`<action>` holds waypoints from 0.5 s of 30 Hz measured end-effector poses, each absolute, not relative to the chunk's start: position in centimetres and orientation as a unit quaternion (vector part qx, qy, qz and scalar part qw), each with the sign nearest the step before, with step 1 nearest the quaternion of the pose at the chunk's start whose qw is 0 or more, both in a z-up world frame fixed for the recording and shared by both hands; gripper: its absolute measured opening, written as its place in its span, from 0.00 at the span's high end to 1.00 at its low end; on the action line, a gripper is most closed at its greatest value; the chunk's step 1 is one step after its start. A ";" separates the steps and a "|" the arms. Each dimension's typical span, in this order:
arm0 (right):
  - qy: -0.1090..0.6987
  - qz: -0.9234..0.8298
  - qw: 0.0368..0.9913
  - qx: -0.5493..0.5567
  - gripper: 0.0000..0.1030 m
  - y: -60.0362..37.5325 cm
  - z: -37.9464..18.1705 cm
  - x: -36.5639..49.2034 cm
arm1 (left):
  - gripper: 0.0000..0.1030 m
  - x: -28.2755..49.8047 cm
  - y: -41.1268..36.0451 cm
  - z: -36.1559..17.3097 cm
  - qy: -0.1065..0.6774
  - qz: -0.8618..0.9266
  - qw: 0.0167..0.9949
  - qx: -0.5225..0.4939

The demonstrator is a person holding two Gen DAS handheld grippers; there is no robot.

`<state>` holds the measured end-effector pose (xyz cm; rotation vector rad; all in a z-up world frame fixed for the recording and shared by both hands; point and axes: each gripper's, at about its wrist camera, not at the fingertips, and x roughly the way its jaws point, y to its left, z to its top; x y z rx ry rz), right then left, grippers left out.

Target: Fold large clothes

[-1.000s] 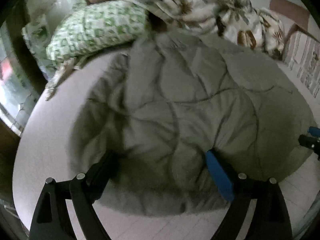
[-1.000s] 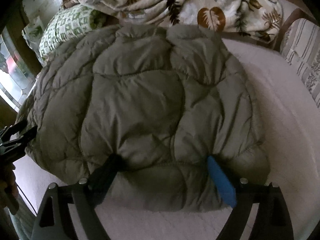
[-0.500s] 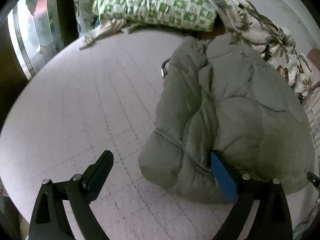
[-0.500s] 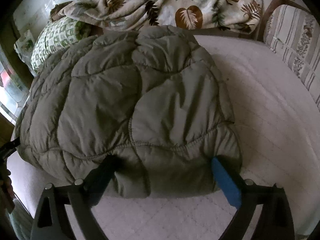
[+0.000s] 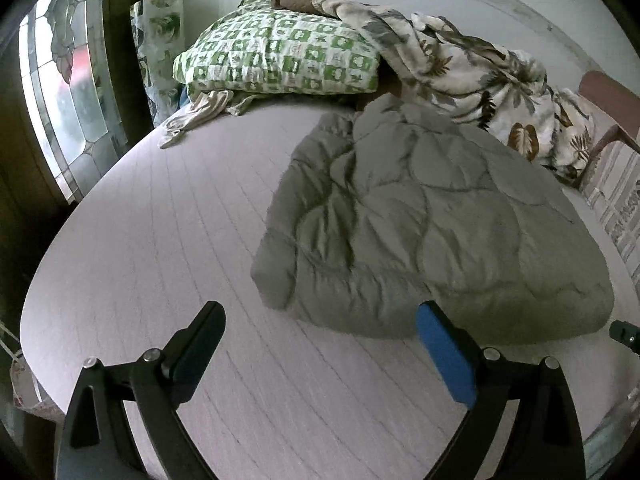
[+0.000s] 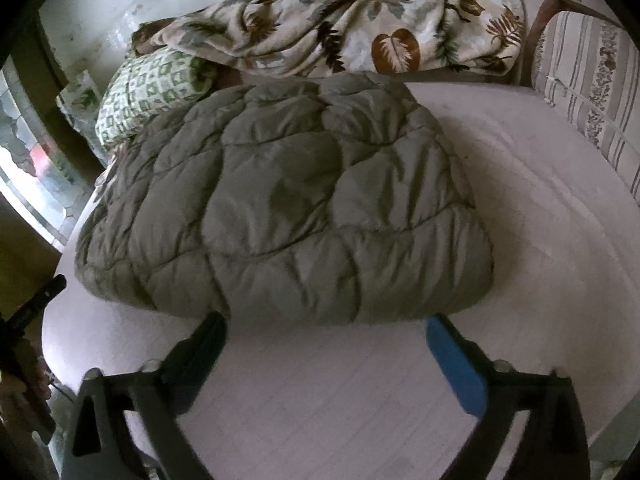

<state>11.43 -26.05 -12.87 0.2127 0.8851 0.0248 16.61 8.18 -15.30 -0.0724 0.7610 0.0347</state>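
Observation:
A grey-green quilted puffer jacket (image 5: 424, 232) lies folded into a thick bundle on the pale bed sheet (image 5: 168, 240); the right wrist view shows it from its near edge (image 6: 296, 216). My left gripper (image 5: 320, 324) hangs open over bare sheet, its blue pad (image 5: 444, 356) just short of the bundle's near edge and nothing between the fingers. My right gripper (image 6: 326, 332) stands wide with its jaws still opening, just in front of the jacket's near hem and apart from it. The tip of the right gripper (image 5: 624, 334) peeks in at the right edge of the left wrist view.
A green checked pillow (image 5: 280, 60) and a leaf-print blanket (image 6: 352, 24) lie at the head of the bed. A small pale cloth (image 5: 196, 114) lies by the pillow. A striped cushion (image 6: 592, 96) sits at the right, a stained-glass window (image 5: 60, 96) at the left.
Both grippers have let go of the jacket's hem and pulled back from it. The left one swung out left over bare sheet. The jacket now lies settled on the bed.

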 end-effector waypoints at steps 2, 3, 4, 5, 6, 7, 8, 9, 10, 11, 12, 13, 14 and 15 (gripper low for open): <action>0.429 0.013 0.898 0.101 0.00 -25.7 -13.0 11.1 | 0.06 15.8 7.5 -15.5 0.378 0.010 0.925 -0.036; 0.430 0.013 0.897 0.100 0.00 -25.5 -13.1 10.8 | 0.06 15.5 7.3 -15.6 0.381 0.006 0.924 -0.038; 0.431 0.011 0.897 0.098 0.00 -25.3 -13.1 10.6 | 0.06 15.2 7.0 -15.8 0.385 0.001 0.922 -0.040; 0.431 0.010 0.897 0.096 0.00 -25.0 -13.2 10.3 | 0.06 14.8 6.8 -15.9 0.388 -0.002 0.921 -0.040; 0.432 0.010 0.897 0.095 0.00 -24.9 -13.3 10.1 | 0.06 14.5 6.5 -16.0 0.391 -0.004 0.920 -0.038; 0.433 0.010 0.896 0.093 0.00 -24.8 -13.4 9.9 | 0.06 14.2 6.3 -16.1 0.393 -0.006 0.919 -0.036; 0.435 0.007 0.896 0.092 0.00 -24.6 -13.6 9.6 | 0.06 13.9 6.0 -16.2 0.395 -0.007 0.918 -0.033; 0.437 0.005 0.895 0.092 0.00 -24.6 -13.8 9.3 | 0.06 13.5 5.8 -16.2 0.397 -0.008 0.917 -0.029; 0.438 0.005 0.894 0.093 0.00 -24.6 -13.9 9.1 | 0.06 13.4 5.6 -16.3 0.398 -0.008 0.917 -0.027; 0.438 0.004 0.894 0.094 0.00 -24.6 -14.0 8.8 | 0.06 13.1 5.5 -16.3 0.399 -0.009 0.916 -0.026; 0.439 0.002 0.893 0.095 0.00 -24.6 -14.1 8.6 | 0.06 12.9 5.4 -16.3 0.401 -0.011 0.916 -0.026; 0.440 0.001 0.893 0.096 0.00 -24.5 -14.2 8.2 | 0.06 12.5 5.3 -16.3 0.402 -0.012 0.915 -0.025; 0.439 0.001 0.893 0.098 0.00 -24.5 -14.3 7.8 | 0.06 12.3 5.2 -16.2 0.401 -0.012 0.916 -0.024; 0.439 0.001 0.893 0.098 0.00 -24.5 -14.4 7.5 | 0.06 12.0 5.1 -16.2 0.400 -0.010 0.916 -0.020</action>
